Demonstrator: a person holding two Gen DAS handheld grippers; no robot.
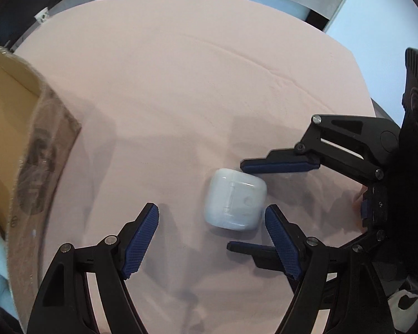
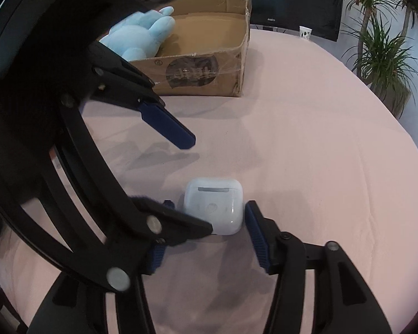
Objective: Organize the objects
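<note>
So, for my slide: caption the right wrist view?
Right gripper straddles a white earbud case on pink tablecloth.

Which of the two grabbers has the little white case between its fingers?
The right gripper: the small white rounded plastic case sits between its blue pads. The left gripper brackets only bare cloth beside it.

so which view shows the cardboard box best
The right wrist view: the cardboard box shows whole, open at the top, with a blue plush toy inside and a dark round print on its front. The left wrist view catches only one corner of it at the left edge, close and blurred.
</note>
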